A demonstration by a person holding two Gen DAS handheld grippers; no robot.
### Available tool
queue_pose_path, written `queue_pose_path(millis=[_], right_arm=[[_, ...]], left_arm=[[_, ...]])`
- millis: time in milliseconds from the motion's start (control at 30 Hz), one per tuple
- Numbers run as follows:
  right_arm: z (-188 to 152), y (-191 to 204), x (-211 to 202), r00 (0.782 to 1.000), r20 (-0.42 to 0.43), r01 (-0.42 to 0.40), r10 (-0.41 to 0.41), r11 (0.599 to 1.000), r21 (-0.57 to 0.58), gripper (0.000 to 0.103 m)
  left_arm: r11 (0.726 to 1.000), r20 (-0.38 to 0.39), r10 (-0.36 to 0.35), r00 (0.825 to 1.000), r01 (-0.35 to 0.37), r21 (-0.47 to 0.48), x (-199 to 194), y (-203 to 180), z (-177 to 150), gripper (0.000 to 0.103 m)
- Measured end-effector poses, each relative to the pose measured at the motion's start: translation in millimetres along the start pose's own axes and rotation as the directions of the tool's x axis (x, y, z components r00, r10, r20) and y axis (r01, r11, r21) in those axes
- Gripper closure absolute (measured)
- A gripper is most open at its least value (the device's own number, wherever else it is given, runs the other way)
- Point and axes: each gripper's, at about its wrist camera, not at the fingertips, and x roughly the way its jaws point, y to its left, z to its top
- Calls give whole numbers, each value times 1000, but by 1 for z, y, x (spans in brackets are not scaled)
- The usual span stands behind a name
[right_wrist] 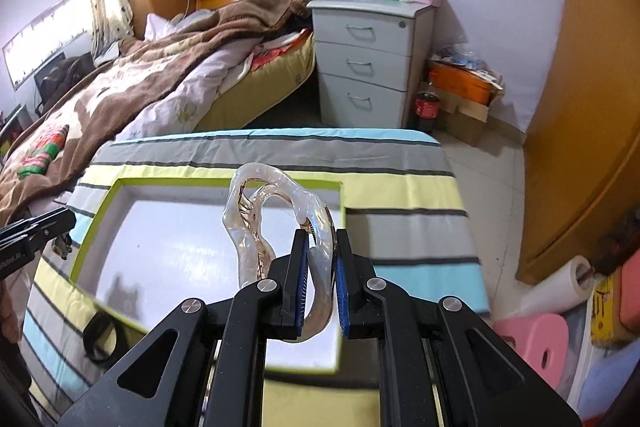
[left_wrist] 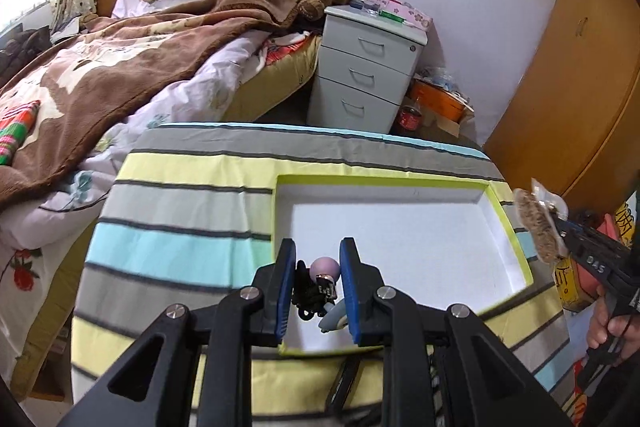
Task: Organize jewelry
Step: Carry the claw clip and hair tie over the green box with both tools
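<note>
Right wrist view shows your right hand-held gripper [right_wrist: 320,267] pinching a clear hair claw [right_wrist: 276,227] above the white tray [right_wrist: 160,251], while your left hand-held gripper [left_wrist: 318,287] clamps a black-and-lilac hair tie [left_wrist: 316,287].

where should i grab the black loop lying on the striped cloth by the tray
Pinch the black loop across its band, on the side away from the tray, coming straight down: it lies flat on the striped cloth, so one claw finger goes inside the ring, one outside. The right claw, holding the clear clip, must empty first.
</note>
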Motion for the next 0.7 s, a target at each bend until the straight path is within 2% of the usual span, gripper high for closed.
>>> queue_pose_path(millis=[267, 700], right_arm=[[4, 14, 38, 998, -57, -17, 15, 999, -47, 90], [5, 17, 61, 997, -79, 11, -18, 996, -87, 90]], left_arm=[[1000, -39, -22, 999, 22, 6, 37, -10, 11, 79], [999, -107, 16, 994, -12, 32, 81, -17, 12, 79]])
